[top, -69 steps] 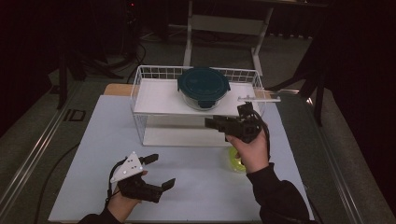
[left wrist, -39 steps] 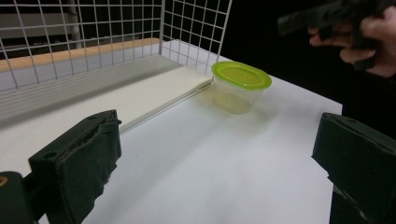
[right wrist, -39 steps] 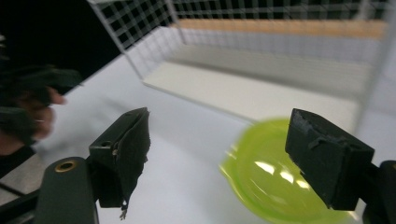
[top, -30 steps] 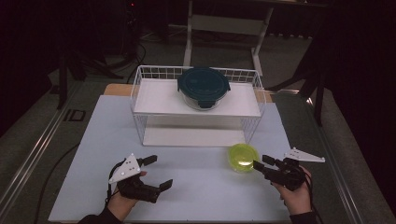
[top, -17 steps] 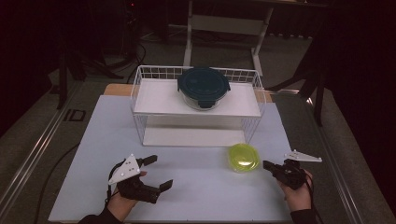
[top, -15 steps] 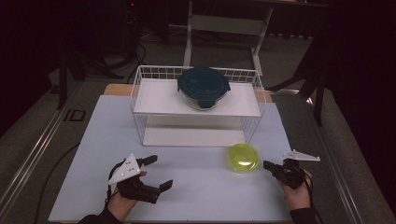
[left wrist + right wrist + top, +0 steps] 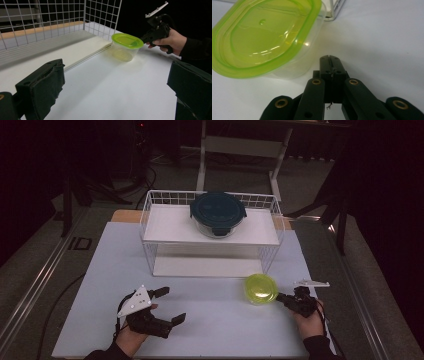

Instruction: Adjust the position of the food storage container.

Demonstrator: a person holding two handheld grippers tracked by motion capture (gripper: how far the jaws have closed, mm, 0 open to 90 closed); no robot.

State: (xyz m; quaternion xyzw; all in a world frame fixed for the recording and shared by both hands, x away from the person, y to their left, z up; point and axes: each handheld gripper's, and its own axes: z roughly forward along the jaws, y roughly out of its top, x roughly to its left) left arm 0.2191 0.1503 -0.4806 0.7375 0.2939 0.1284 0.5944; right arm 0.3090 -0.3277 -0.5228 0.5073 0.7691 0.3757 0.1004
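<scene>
Where lidded tub point(image 7: 260, 288) sits, wire rack point(image 7: 210, 232) behind.

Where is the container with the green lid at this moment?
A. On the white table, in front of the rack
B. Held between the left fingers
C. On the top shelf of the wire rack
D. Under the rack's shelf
A: the container with the green lid stands on the white table, in front of the wire rack, just beyond the right gripper.

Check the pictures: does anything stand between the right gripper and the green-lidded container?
Nothing visible does. The right gripper, jaws shut, points at the green-lidded container with bare white table between them.
</scene>
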